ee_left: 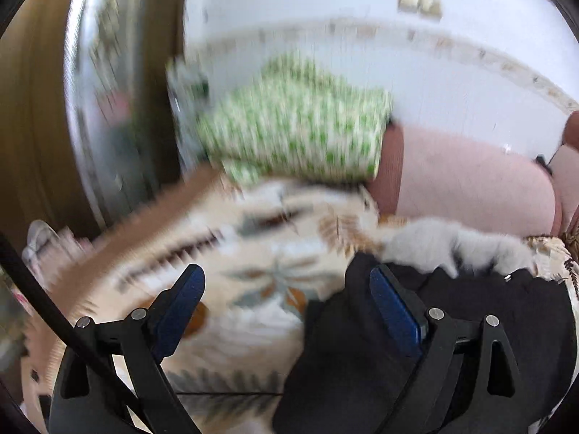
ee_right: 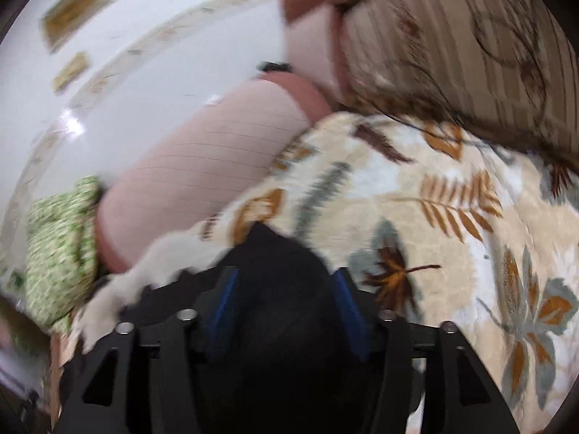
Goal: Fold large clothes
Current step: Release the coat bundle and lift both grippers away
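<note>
In the left wrist view the left gripper has its fingers spread wide with nothing between them; one sits over the leaf-patterned bedspread, the other rests against the black garment. In the right wrist view the right gripper has its fingers closed in on a bunched fold of the black garment, which lies on the bed. A pale grey furry trim runs along the garment's far edge. Beyond it, toward the head of the bed, lie a pink bolster and a green-and-white patterned pillow. The white wall is blurred.
</note>
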Tool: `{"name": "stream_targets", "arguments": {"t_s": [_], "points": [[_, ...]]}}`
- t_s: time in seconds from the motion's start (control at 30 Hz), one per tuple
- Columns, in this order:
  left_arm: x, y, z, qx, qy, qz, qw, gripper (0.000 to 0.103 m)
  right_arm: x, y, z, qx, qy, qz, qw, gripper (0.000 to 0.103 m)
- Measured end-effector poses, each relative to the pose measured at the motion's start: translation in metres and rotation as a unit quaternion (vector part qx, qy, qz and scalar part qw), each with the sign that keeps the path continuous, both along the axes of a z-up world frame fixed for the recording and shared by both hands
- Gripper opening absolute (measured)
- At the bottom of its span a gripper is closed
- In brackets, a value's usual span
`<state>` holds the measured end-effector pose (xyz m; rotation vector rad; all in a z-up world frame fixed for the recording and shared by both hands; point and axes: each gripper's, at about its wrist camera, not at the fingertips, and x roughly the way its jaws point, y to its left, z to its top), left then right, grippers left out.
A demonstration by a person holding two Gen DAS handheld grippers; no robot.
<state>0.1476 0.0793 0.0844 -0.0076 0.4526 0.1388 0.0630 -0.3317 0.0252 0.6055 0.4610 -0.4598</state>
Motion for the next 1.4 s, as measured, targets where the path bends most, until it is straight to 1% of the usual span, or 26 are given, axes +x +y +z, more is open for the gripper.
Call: {"name": "stream_targets", "arguments": {"t_s": [0.03, 0.1, 0.17, 0.27, 0.3, 0.33, 0.4, 0.47, 0.5, 0.53, 0.57, 0.63, 0.7, 0.73, 0.77, 0.87, 0.9, 0.93, 0.97, 1.03, 1.13, 1.27, 1.4], "points": [[-0.022, 0.002, 0.01, -0.002, -0.025, -0.002, 0.9997, 0.097, -0.008, 0.014, 0.006, -0.011, -0.008, 0.012, 1.0, 0.07], [-0.051, 0.009, 0.022, -0.015, -0.049, -0.009, 0.9986, 0.099, -0.024, 0.043, 0.015, -0.029, -0.016, 0.036, 0.999, 0.077], [-0.078, 0.016, 0.028, -0.033, -0.04, -0.038, 0.9979, 0.1, -0.039, 0.067, 0.016, -0.039, -0.011, 0.062, 0.997, 0.079], [-0.099, 0.02, 0.025, -0.059, 0.012, -0.082, 0.9948, 0.1, -0.064, 0.1, 0.01, -0.058, 0.01, 0.095, 0.994, 0.079], [-0.106, 0.019, 0.023, -0.063, 0.021, -0.09, 0.9936, 0.1, -0.075, 0.112, 0.006, -0.069, 0.02, 0.105, 0.992, 0.079], [-0.118, 0.019, 0.021, -0.068, 0.025, -0.097, 0.9926, 0.1, -0.085, 0.123, 0.002, -0.08, 0.031, 0.113, 0.99, 0.079], [-0.14, 0.012, 0.02, -0.068, 0.015, -0.106, 0.9919, 0.1, -0.102, 0.14, -0.007, -0.097, 0.047, 0.127, 0.986, 0.08], [-0.164, 0.006, 0.02, -0.079, 0.001, -0.125, 0.989, 0.1, -0.118, 0.152, -0.016, -0.109, 0.057, 0.138, 0.983, 0.081], [-0.173, 0.002, 0.019, -0.093, -0.001, -0.143, 0.9853, 0.1, -0.126, 0.155, -0.02, -0.115, 0.063, 0.139, 0.982, 0.081], [-0.181, -0.001, 0.018, -0.111, 0.002, -0.169, 0.9794, 0.1, -0.137, 0.159, -0.025, -0.123, 0.068, 0.138, 0.98, 0.081], [-0.184, -0.004, 0.016, -0.119, 0.008, -0.184, 0.9756, 0.1, -0.143, 0.161, -0.028, -0.127, 0.072, 0.137, 0.98, 0.081], [-0.195, -0.015, 0.012, -0.138, 0.03, -0.22, 0.9653, 0.1, -0.153, 0.162, -0.03, -0.134, 0.076, 0.136, 0.979, 0.081], [-0.202, -0.023, 0.008, -0.148, 0.051, -0.239, 0.9582, 0.1, -0.161, 0.16, -0.028, -0.142, 0.078, 0.126, 0.979, 0.081], [-0.206, -0.03, 0.005, -0.15, 0.064, -0.254, 0.9534, 0.1, -0.166, 0.157, -0.026, -0.147, 0.078, 0.114, 0.979, 0.081], [-0.209, -0.035, 0.004, -0.147, 0.069, -0.262, 0.9511, 0.1, -0.169, 0.155, -0.025, -0.151, 0.078, 0.104, 0.98, 0.082], [-0.219, -0.054, -0.004, -0.114, 0.08, -0.29, 0.9469, 0.1, -0.176, 0.148, -0.023, -0.155, 0.079, 0.077, 0.982, 0.085], [-0.22, -0.059, -0.008, -0.106, 0.084, -0.294, 0.9462, 0.1, -0.178, 0.146, -0.024, -0.154, 0.078, 0.072, 0.982, 0.086], [-0.221, -0.063, -0.013, -0.095, 0.087, -0.292, 0.9477, 0.1, -0.179, 0.143, -0.025, -0.152, 0.08, 0.068, 0.983, 0.086], [-0.223, -0.065, -0.015, -0.086, 0.086, -0.287, 0.9501, 0.1, -0.179, 0.141, -0.028, -0.151, 0.084, 0.064, 0.983, 0.086], [-0.222, -0.07, -0.023, -0.062, 0.084, -0.266, 0.9583, 0.1, -0.178, 0.139, -0.034, -0.149, 0.094, 0.063, 0.982, 0.086], [-0.216, -0.071, -0.03, -0.038, 0.084, -0.245, 0.9652, 0.1, -0.174, 0.139, -0.04, -0.147, 0.108, 0.067, 0.981, 0.086], [-0.205, -0.068, -0.039, -0.03, 0.099, -0.229, 0.9679, 0.1, -0.169, 0.146, -0.043, -0.152, 0.116, 0.078, 0.979, 0.086], [-0.193, -0.065, -0.052, -0.023, 0.124, -0.209, 0.9698, 0.1, -0.163, 0.155, -0.045, -0.167, 0.124, 0.088, 0.974, 0.086]]}}
